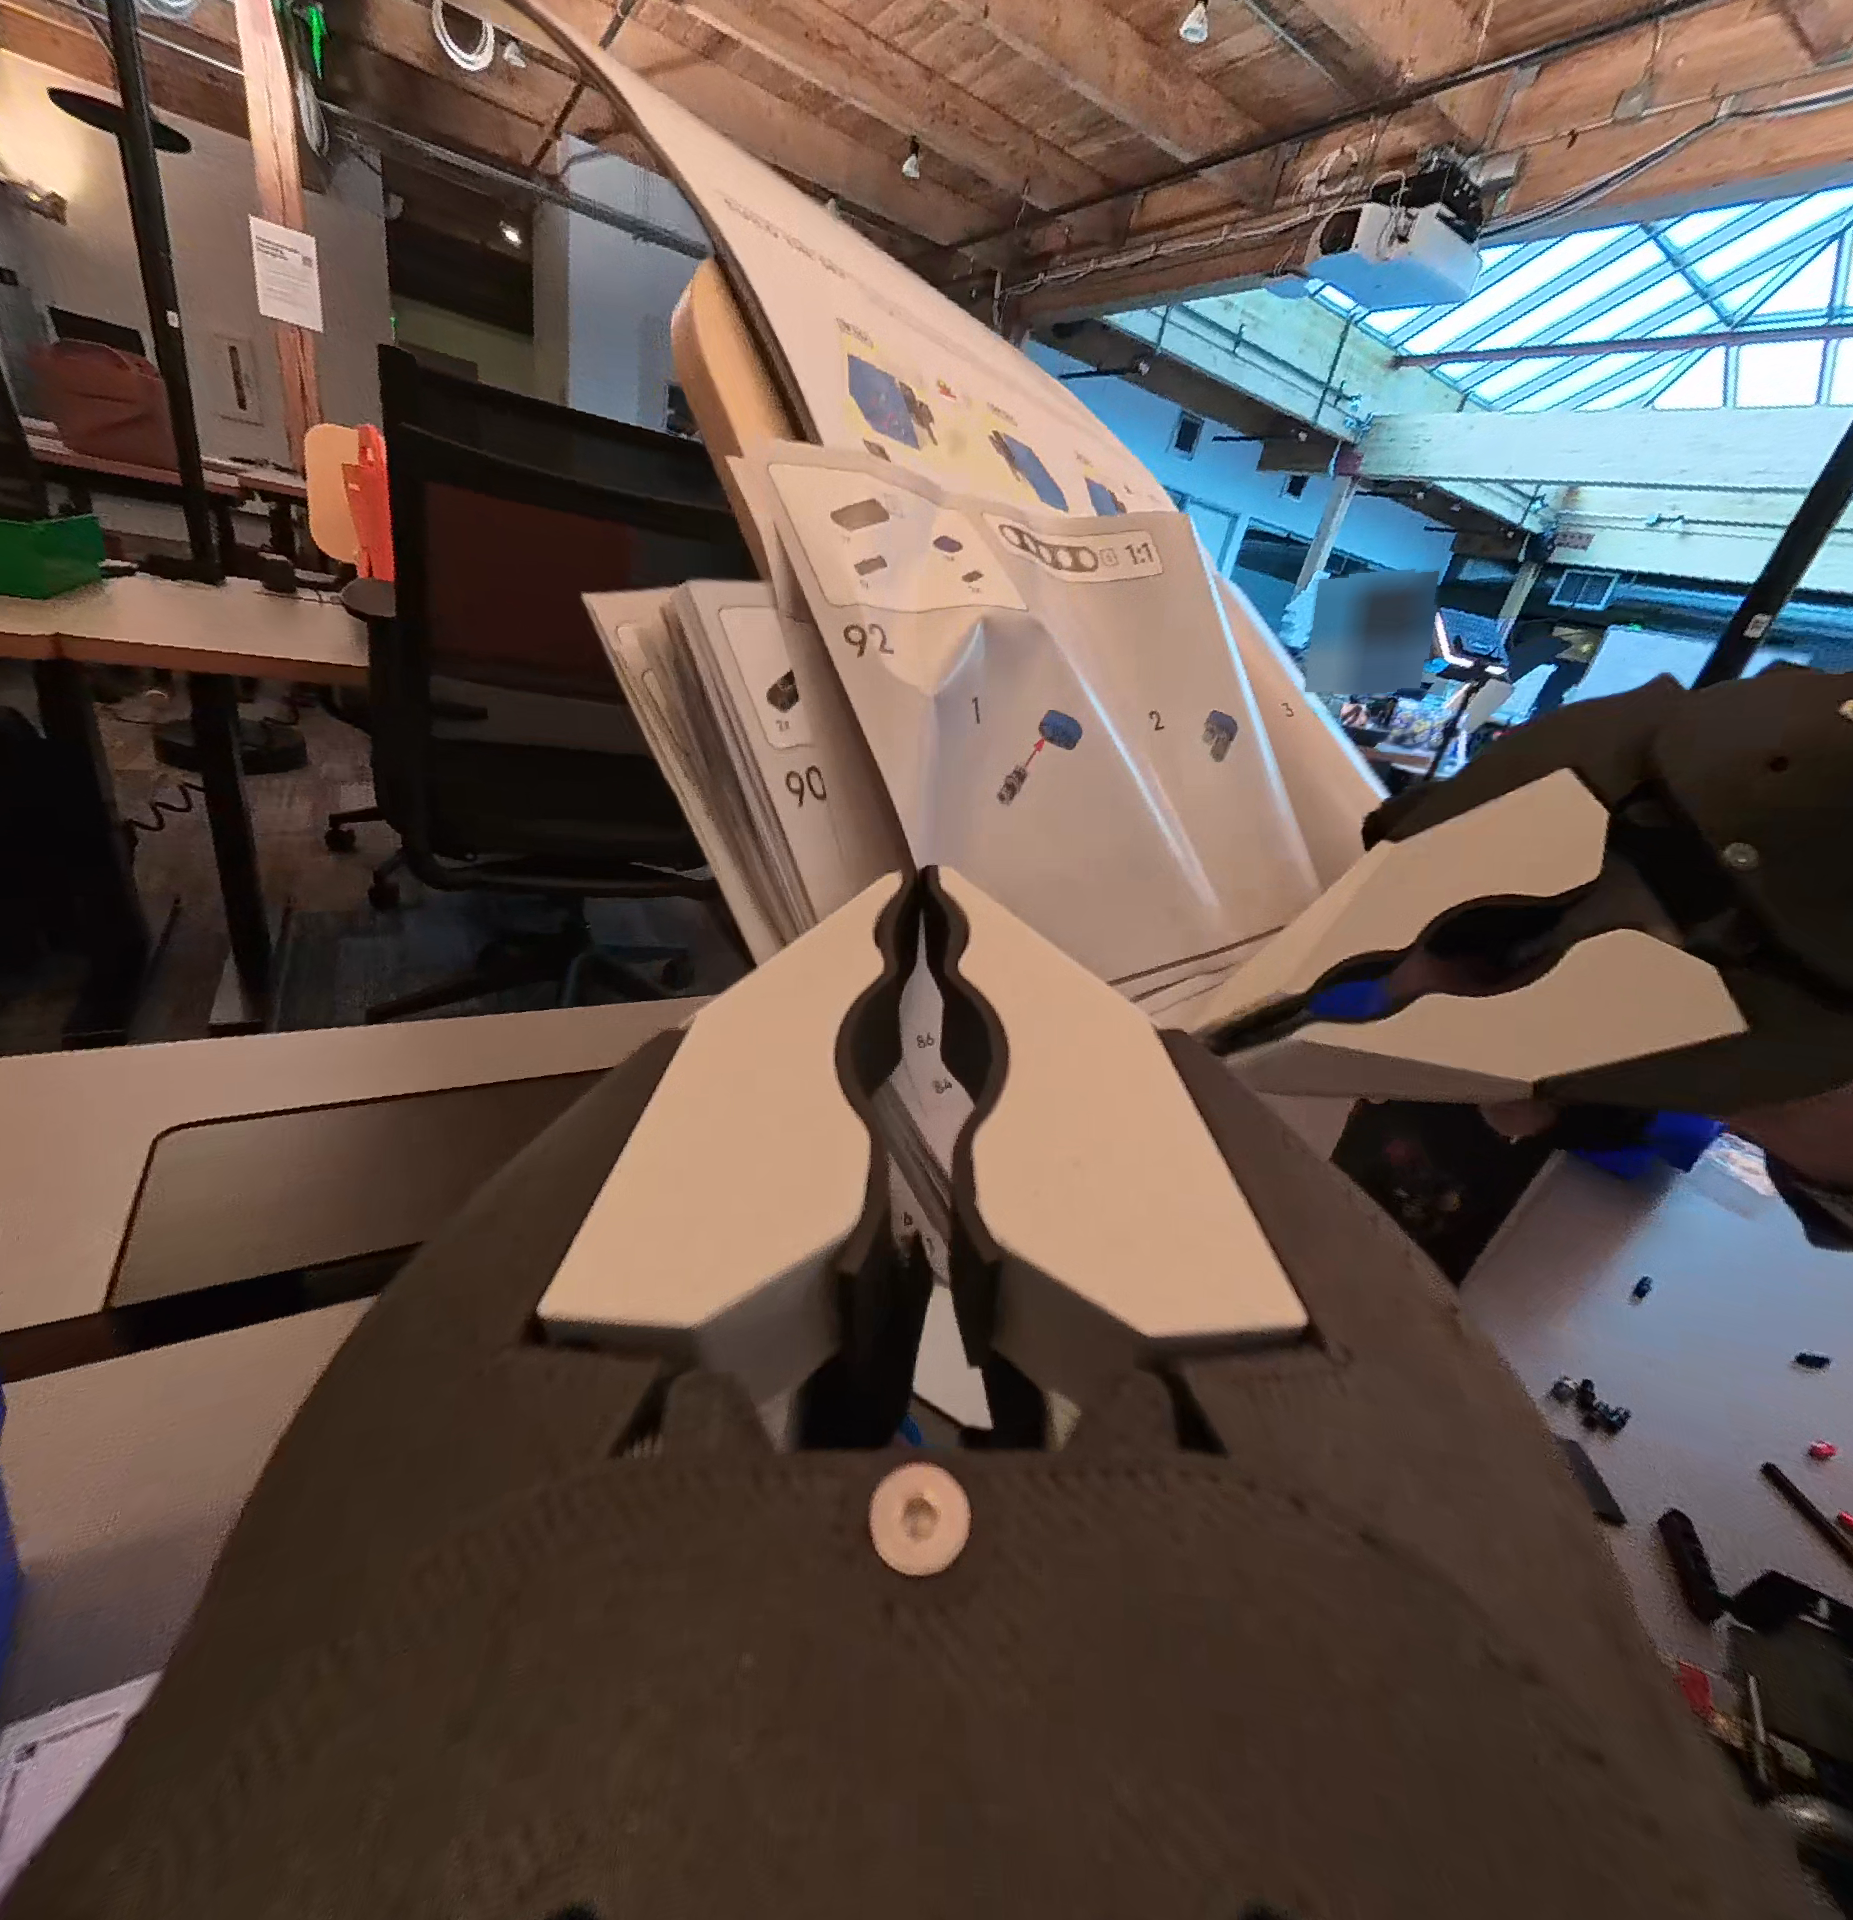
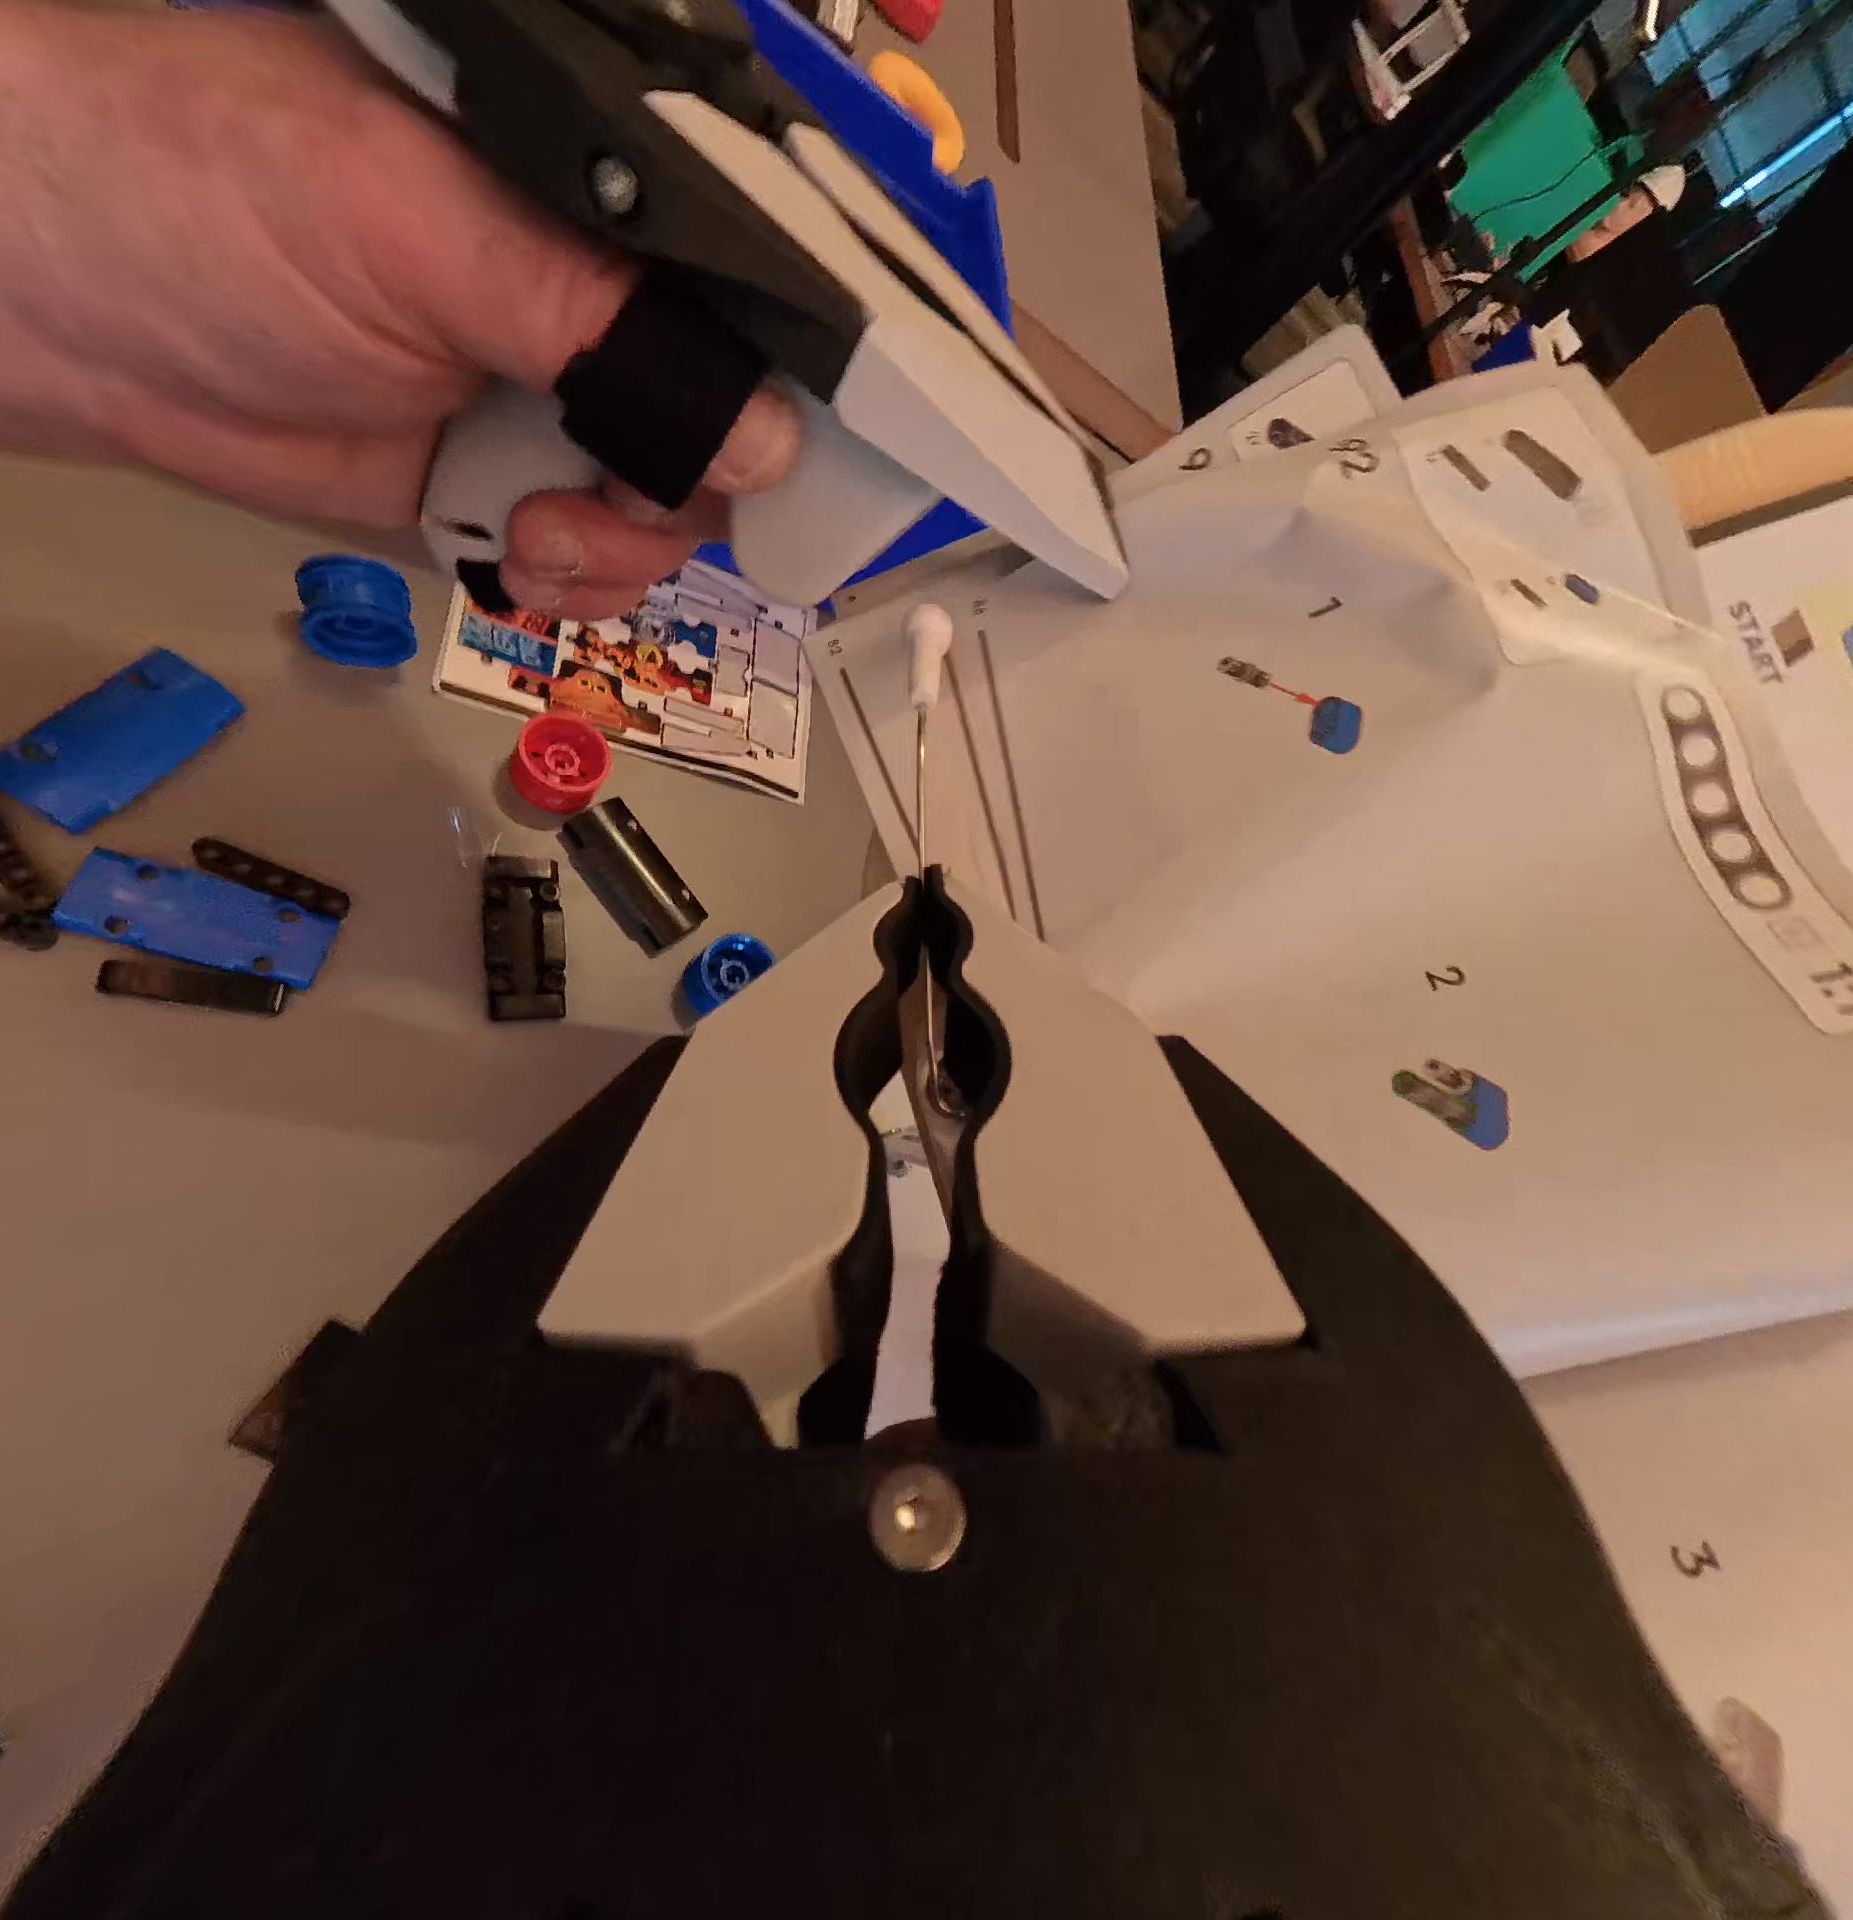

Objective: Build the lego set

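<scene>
The open instruction booklet (image 1: 1057, 727) stands bent upward in front of me; in the right wrist view its page (image 2: 1317, 935) spreads to the right. My left gripper (image 1: 922, 883) is shut on the booklet's page edges, which show between its fingers. In the right wrist view a hand holds it (image 2: 1104, 520) at the page's top corner. My right gripper (image 2: 922, 883) is shut on a thin metal wire tool with a white tip (image 2: 927, 634) that points out over the page edges. It also shows at the right of the left wrist view (image 1: 1213, 1029), beside the booklet's lower edge.
Loose parts lie on the grey table left of the booklet: a blue wheel hub (image 2: 356, 611), a red hub (image 2: 558, 761), a black cylinder (image 2: 631, 875), blue panels (image 2: 195, 914) and a sticker sheet (image 2: 631, 675). A blue bin (image 2: 901, 177) stands behind. More small parts (image 1: 1732, 1507) lie at the right. My hands' fingertips stand some 7 centimeters from each other.
</scene>
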`<move>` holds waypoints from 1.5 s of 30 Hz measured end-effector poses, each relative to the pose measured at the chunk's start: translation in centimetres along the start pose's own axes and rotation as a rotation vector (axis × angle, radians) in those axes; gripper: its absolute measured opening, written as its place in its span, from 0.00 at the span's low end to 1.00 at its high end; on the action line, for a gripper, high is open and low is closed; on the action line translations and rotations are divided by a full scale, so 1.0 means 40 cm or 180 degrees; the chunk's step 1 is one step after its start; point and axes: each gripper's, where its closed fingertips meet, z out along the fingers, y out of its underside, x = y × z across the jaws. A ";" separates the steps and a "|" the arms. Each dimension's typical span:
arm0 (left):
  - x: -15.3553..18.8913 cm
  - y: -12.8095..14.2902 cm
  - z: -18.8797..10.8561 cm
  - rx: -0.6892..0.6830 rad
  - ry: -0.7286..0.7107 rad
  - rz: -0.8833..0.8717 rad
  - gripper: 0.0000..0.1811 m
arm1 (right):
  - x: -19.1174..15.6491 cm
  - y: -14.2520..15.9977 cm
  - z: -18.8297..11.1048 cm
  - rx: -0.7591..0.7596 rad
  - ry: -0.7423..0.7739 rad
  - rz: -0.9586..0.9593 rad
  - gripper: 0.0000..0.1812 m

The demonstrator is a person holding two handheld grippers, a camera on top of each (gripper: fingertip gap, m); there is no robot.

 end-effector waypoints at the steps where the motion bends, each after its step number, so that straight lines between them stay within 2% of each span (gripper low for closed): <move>1: 0.001 0.004 -0.003 0.0007 0.0021 -0.0033 0.00 | 0.006 -0.003 -0.002 0.0048 0.0028 0.0096 0.00; 7: 0.004 0.025 -0.025 -0.0059 0.0067 -0.0112 0.00 | 0.038 -0.004 -0.004 0.0256 0.0097 0.0958 0.00; 9: 0.001 0.024 -0.029 -0.0100 0.0020 -0.0098 0.00 | 0.042 -0.002 -0.003 0.0208 0.0119 0.1106 0.00; 11: -0.002 0.014 -0.036 -0.0132 -0.0056 -0.0012 0.05 | 0.042 -0.005 -0.013 0.0161 0.0141 0.1090 0.02; 12: -0.006 0.007 -0.044 -0.0150 -0.0122 0.0039 0.09 | 0.048 -0.009 -0.029 0.0164 0.0177 0.1102 0.08; 14: -0.018 -0.013 -0.064 -0.0192 -0.0307 0.0175 0.20 | 0.057 -0.018 -0.074 0.0167 0.0225 0.1119 0.14; 17: -0.020 -0.043 -0.101 -0.0320 -0.0545 0.0518 0.25 | 0.051 -0.021 -0.155 0.0059 0.0291 0.0960 0.14; 22: 0.037 -0.070 -0.165 -0.0641 -0.0643 0.1096 0.24 | -0.059 0.014 -0.278 -0.0305 0.0041 0.0618 0.12; 25: 0.127 -0.050 -0.187 -0.0787 -0.0318 0.1232 0.25 | -0.130 0.066 -0.353 -0.0544 -0.0100 0.0615 0.13; 30: 0.252 0.086 -0.201 -0.1443 0.0176 0.1609 0.24 | -0.220 0.177 -0.486 -0.0875 -0.0042 0.0747 0.13; 32: 0.293 0.144 -0.192 -0.1603 0.0385 0.1726 0.19 | -0.262 0.231 -0.520 -0.0977 -0.0054 0.0902 0.13; 34: 0.337 0.217 -0.169 -0.1802 0.0652 0.1760 0.18 | -0.297 0.288 -0.548 -0.1099 0.0007 0.1017 0.13; 38: 0.395 0.365 -0.081 -0.2179 0.0945 0.2112 0.18 | -0.379 0.342 -0.585 -0.0929 0.0007 0.1395 0.13; 43: 0.383 0.523 0.063 -0.2584 0.1016 0.2286 0.17 | -0.444 0.370 -0.611 -0.0695 0.0117 0.1669 0.12; 45: 0.364 0.560 0.108 -0.2670 0.0974 0.2373 0.16 | -0.457 0.377 -0.617 -0.0601 0.0155 0.1761 0.12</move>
